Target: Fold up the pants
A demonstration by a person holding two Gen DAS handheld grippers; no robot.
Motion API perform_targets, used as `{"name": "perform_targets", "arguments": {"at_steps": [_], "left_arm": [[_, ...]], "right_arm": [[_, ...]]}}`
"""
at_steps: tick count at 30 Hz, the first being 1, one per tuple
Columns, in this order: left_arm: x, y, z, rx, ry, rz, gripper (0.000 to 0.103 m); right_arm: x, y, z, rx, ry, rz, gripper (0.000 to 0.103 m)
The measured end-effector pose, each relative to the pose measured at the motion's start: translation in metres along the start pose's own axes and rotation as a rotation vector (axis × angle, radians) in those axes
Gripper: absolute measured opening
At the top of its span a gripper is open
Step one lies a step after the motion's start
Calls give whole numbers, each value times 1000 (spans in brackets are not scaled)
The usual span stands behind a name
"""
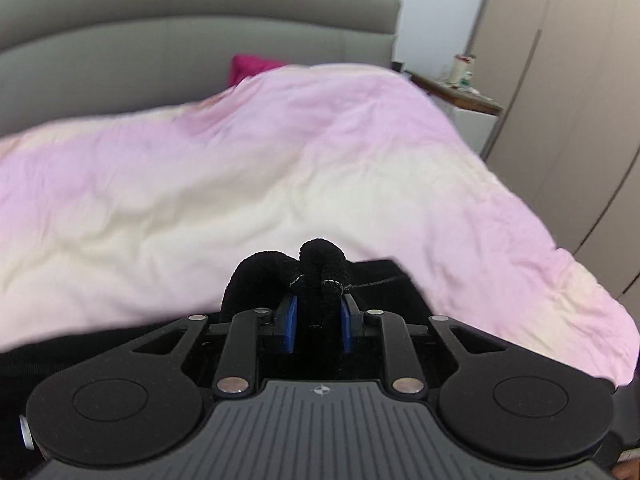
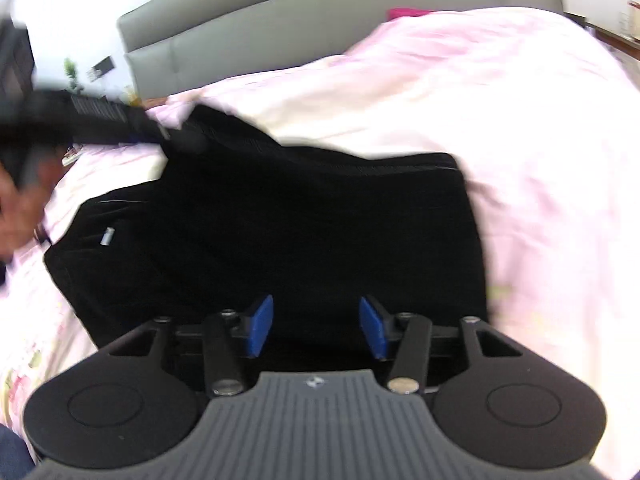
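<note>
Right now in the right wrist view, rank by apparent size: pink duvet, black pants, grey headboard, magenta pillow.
1. pink duvet
2. black pants, though nearness to the camera inflates them
3. grey headboard
4. magenta pillow, only a sliver showing

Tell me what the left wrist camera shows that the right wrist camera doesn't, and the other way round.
Only the left wrist view shows the left gripper shut on a bunched fold of the black pants, plus a bedside shelf and a beige wardrobe.

Only the right wrist view shows the pants spread out, partly folded on the bed, with the right gripper open over them and holding nothing, and a small plant at the left.

Both show the pink and cream duvet, the grey headboard and a magenta pillow.
</note>
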State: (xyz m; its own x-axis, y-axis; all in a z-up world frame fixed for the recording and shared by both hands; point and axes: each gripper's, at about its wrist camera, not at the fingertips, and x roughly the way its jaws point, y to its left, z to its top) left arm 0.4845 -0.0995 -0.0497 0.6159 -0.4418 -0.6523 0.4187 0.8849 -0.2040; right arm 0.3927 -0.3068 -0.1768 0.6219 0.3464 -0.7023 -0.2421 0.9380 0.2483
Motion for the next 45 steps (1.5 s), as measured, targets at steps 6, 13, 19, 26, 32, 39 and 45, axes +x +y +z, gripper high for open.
{"name": "perform_targets", "arguments": {"at_steps": [6, 13, 19, 26, 32, 39, 45], "left_arm": [[3, -49, 46, 79, -7, -9, 23], [7, -52, 53, 89, 5, 43, 23], [35, -25, 41, 77, 49, 102, 23], [89, 30, -13, 18, 209, 189, 23], [121, 69, -56, -103, 283, 184, 23], [121, 86, -73, -168, 292, 151, 26], [97, 79, -64, -106, 254, 135, 34]], "right_arm": [[-28, -14, -30, -65, 1, 22, 39], [25, -8, -31, -1, -64, -39, 27], [38, -64, -35, 56, -41, -308, 0], [38, -67, -57, -67, -7, -297, 0], [50, -79, -33, -79, 27, -254, 0], [35, -90, -31, -73, 102, -179, 0], [-5, -87, -7, -84, 133, -122, 5]]}}
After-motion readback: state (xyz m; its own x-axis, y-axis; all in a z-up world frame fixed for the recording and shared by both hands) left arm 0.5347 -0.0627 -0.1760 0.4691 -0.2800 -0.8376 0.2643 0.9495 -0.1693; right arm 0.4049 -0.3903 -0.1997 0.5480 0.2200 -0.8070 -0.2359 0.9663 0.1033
